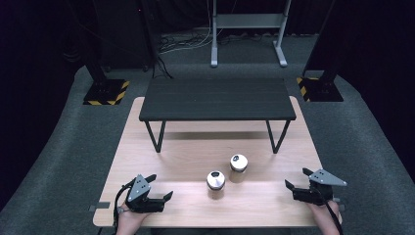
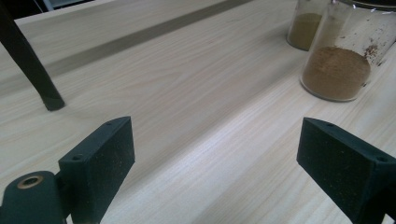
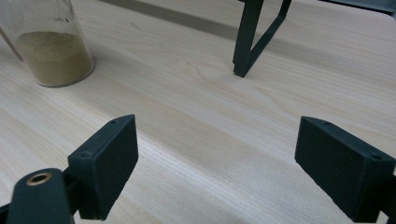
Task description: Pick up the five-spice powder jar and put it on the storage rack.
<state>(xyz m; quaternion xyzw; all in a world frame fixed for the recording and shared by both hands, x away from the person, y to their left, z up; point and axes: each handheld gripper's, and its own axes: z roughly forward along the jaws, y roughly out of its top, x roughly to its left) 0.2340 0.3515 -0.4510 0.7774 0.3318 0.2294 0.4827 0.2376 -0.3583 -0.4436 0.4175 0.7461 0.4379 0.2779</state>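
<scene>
Resting low at the near edge of the table (image 1: 147,147), both grippers point forward with nothing in them

Left gripper (image 1: 162,187): held in the left hand (image 1: 128,219) at the near left corner, jaws spread wide apart. In the left gripper view the gap (image 2: 215,158) between its black pads (image 2: 105,156) frames bare wood, no contact with anything

Right gripper (image 1: 298,178): held in the right hand (image 1: 325,211) at the near right corner, jaws likewise parted and released. In the right gripper view its gap (image 3: 217,161) is over bare wood too

Two jars stand upright mid-table, between the grippers and well apart from each. Near jar (image 1: 215,182): silver lid, darker brown powder in its lower part as seen in the left gripper view (image 2: 341,65), specks clinging to the glass above. Far jar (image 1: 238,165): just behind and right of the near one, close but whether touching cannot be told; paler tan powder (image 3: 53,51)

Black shelf (image 1: 218,98) on thin legs spans the far half of the table, top bare. One leg foot (image 2: 51,100) sits ahead of the left gripper, another (image 3: 243,60) ahead of the right
</scene>
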